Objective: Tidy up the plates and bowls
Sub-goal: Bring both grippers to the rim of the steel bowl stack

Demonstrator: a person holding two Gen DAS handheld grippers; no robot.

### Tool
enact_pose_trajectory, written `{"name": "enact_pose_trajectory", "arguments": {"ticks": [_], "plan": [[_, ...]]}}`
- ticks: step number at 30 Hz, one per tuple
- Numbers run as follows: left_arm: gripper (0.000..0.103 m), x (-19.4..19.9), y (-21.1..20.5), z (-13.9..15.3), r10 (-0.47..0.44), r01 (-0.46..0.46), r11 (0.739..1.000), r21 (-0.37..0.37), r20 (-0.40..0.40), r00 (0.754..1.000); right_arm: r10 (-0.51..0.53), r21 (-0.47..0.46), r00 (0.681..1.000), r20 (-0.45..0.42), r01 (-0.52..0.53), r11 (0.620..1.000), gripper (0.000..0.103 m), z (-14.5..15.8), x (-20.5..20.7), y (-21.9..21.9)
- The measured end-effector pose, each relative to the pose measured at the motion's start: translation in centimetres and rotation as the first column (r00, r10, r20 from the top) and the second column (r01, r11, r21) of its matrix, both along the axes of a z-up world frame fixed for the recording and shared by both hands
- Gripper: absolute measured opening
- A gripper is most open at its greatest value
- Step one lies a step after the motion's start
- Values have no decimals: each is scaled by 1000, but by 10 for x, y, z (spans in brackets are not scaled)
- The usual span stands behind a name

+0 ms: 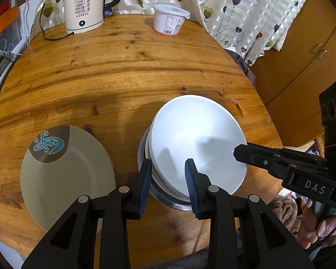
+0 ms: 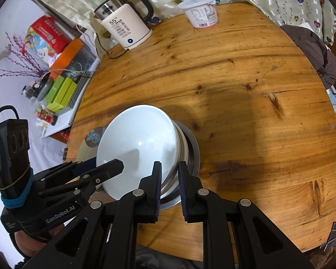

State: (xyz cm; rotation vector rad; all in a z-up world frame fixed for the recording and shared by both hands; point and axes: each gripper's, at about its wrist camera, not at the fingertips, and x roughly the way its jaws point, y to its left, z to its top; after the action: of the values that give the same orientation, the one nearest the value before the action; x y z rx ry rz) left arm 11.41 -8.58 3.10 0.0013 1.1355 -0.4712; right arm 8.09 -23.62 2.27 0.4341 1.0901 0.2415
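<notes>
Stacking step in hand, judged from the layout: white bowl [image 1: 197, 143] being nested, tilted, onto a stack of a second white bowl and a steel bowl [image 2: 191, 150] on the bench [image 1: 123, 71].

Left gripper [image 1: 169, 177] astride the near-left rim of the white bowl, one pad outside, one inside; jaws part open, no clear squeeze visible, so loosely straddling rather than clamping.

Right gripper [image 2: 170, 174] nearly closed, pinching the opposite side of the stack; cannot tell whether on the top bowl's rim alone or on the lower rims too.

Next move, probably: level the bowl, settle it squarely into the stack, then release both sides without dragging it askew.

Plate [image 1: 67, 174] flat on the bench just left of the stack, untouched.
</notes>
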Motion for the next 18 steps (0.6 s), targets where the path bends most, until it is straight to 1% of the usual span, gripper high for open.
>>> {"name": "enact_pose_trajectory", "arguments": {"ticks": [4,6,8,11,18], "plan": [[32,-3,-4,0,-9,8,1000,28,27,1000,-2,1,1000,-2,2,1000,15,0,-1,0],[35,-4,-8,-1,-16,14,999,48,43,999,-4,2,1000,-4,4,1000,15,-2,-1,0],[40,-5,-10,-2,-23,21,998,59,46,999,-5,5,1000,-7,5,1000,15,-4,-2,-1],[42,-6,-12,-3,-29,24,997,71,63,998,-6,6,1000,-8,6,1000,15,-5,-1,-1],[42,-8,-9,-2,-16,12,999,40,91,996,-2,-3,1000,2,2,1000,16,-3,-2,-1]]}}
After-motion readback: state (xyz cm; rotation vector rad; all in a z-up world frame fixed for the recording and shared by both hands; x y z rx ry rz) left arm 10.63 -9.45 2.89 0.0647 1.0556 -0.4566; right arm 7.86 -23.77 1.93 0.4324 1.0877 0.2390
